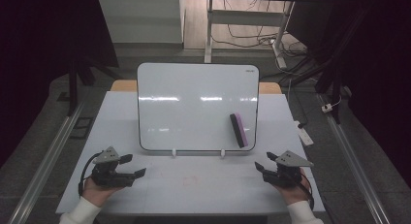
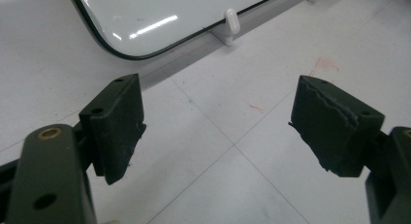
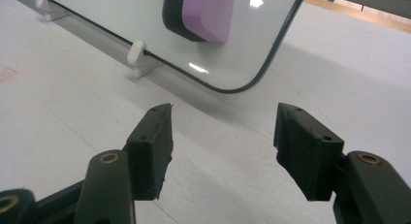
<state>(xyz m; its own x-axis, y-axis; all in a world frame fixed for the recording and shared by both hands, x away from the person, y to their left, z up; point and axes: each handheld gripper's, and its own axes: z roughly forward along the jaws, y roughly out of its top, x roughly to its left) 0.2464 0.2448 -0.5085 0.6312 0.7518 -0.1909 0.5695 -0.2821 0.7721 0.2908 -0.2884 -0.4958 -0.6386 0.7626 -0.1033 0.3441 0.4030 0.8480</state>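
A whiteboard point(image 1: 194, 105) stands tilted on two small white feet near the middle of the white table point(image 1: 194, 185). A pink-and-black eraser point(image 1: 239, 130) clings to its lower right part. My left gripper point(image 1: 133, 166) rests open near the table's front left, below the board's lower left corner point(image 2: 121, 52). At the front right my right gripper point(image 1: 264, 162) is open too, and the eraser point(image 3: 198, 15) sits just above and ahead of its jaws. Nothing lies between either pair of jaws. The board point(image 3: 232, 49) looks blank.
Faint red marks point(image 1: 190, 179) stain the table between my grippers. One white foot point(image 2: 231, 25) of the board stands ahead of my left gripper, another foot point(image 3: 137, 56) ahead of my right. Metal rails point(image 1: 46, 161) run along both sides of the table. Cables and desk legs lie beyond it.
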